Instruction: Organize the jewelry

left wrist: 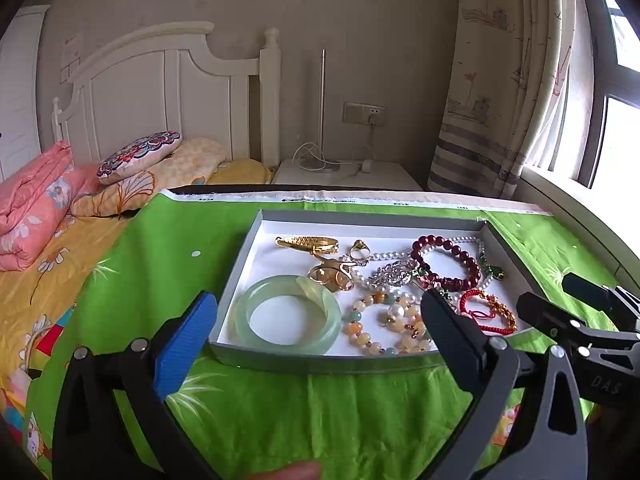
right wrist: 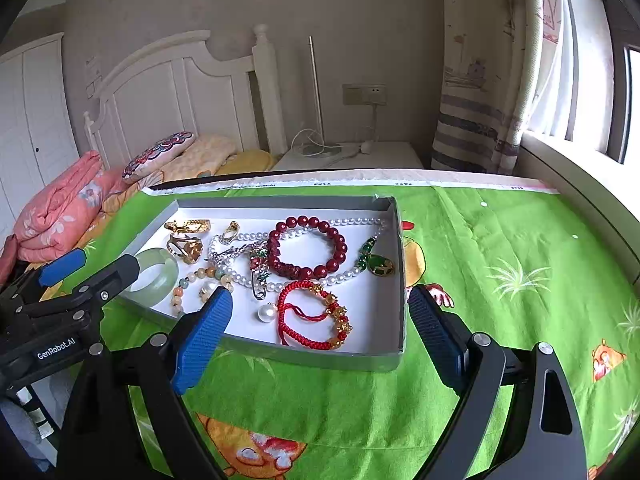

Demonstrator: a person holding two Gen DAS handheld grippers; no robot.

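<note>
The pale green translucent jade bangle [left wrist: 287, 312] is lying at the lower left of the shallow grey cardboard tray [left wrist: 320, 362]; likely stiff, slick and breakable, best pinched across its rim. The left gripper [left wrist: 316, 326] and right gripper [right wrist: 320, 316] are both hovering spread, holding nothing, with open green cloth [right wrist: 500, 240] lying rightward.

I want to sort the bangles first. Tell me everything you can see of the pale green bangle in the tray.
The pale green bangle is a thick, smooth, translucent ring, jade-like in look, with no beads or clasp. It lies flat on the white floor of the grey tray, in its near left corner, close against the walls. A yellowish translucent piece rests on its far edge. Neither tongs touch it; the beaded bracelet lies just beside it.
</note>
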